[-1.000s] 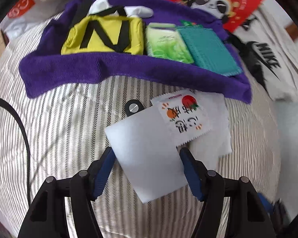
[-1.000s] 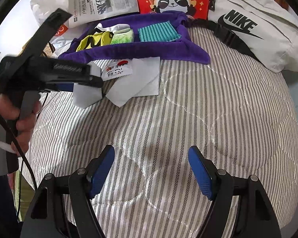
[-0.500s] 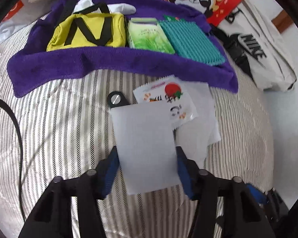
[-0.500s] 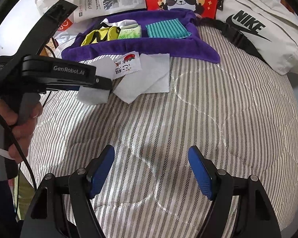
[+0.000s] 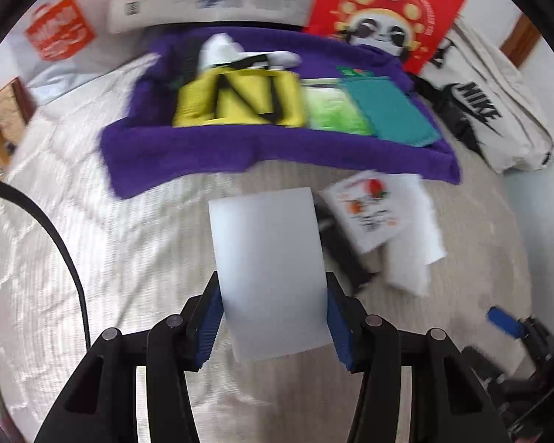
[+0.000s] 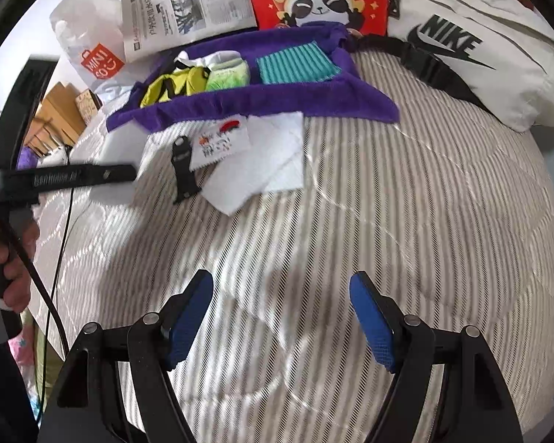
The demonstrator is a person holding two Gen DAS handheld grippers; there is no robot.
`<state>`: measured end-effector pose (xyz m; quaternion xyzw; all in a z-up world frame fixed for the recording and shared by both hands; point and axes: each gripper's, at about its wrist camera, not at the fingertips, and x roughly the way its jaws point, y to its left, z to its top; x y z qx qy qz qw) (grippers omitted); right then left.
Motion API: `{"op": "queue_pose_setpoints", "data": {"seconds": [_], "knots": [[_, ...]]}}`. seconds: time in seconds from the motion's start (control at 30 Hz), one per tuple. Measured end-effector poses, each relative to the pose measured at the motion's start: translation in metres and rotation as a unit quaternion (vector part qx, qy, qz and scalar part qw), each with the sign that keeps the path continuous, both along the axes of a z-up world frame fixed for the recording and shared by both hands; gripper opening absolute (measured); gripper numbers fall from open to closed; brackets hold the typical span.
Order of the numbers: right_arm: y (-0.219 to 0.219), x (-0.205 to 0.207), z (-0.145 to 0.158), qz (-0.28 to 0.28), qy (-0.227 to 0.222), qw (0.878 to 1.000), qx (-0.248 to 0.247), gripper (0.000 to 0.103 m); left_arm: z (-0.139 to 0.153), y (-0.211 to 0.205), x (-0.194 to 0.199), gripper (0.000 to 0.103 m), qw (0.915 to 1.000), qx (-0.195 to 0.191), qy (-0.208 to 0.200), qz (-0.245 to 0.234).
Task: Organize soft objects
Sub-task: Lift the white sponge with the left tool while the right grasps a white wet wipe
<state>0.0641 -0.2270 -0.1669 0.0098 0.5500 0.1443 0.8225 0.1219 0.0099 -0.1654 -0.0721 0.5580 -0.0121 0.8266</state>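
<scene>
left fingers (image 5: 273, 317) clamped on a white sheet (image 5: 267, 258), having just closed in on it; right fingers (image 6: 280, 317) spread wide, holding nothing.
the sheet hangs above the striped bed (image 6: 387, 221), just in front of the purple towel (image 5: 188, 151). a sachet (image 5: 365, 210) and white cloth (image 6: 273, 158) lie beside the towel's front edge; a yellow pouch (image 5: 240, 99) sits on it.

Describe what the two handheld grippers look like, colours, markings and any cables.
Both the left gripper and right gripper have black linkage arms with silver pivot pins and ribbed blue finger pads. The left one's side bears white lettering and trails a black cable.
</scene>
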Motion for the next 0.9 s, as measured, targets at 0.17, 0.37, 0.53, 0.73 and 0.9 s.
{"op": "queue_pose_setpoints", "data": {"seconds": [0.17,0.37,0.53,0.73,0.9], "knots": [[0.015,0.018,-0.003,-0.001,-0.006,1.0,0.004,0.076,-0.01,0.037,-0.014,0.05,0.9987,0.041,0.005,0.03],[0.021,0.057,-0.013,-0.025,-0.005,1.0,0.011,0.076,-0.019,0.051,-0.02,0.05,0.9987,0.041,-0.005,0.028],[0.03,0.088,-0.025,-0.036,0.012,0.999,0.029,0.077,-0.023,0.058,-0.02,0.051,0.9991,0.033,-0.01,0.027],[0.061,0.1,-0.036,-0.004,-0.008,1.0,-0.023,0.089,-0.025,0.058,-0.023,0.052,0.9995,0.015,-0.013,0.025],[0.08,0.098,-0.044,0.013,-0.05,0.996,-0.07,0.079,-0.026,0.054,-0.03,0.052,0.9992,0.029,-0.021,0.018]]}}
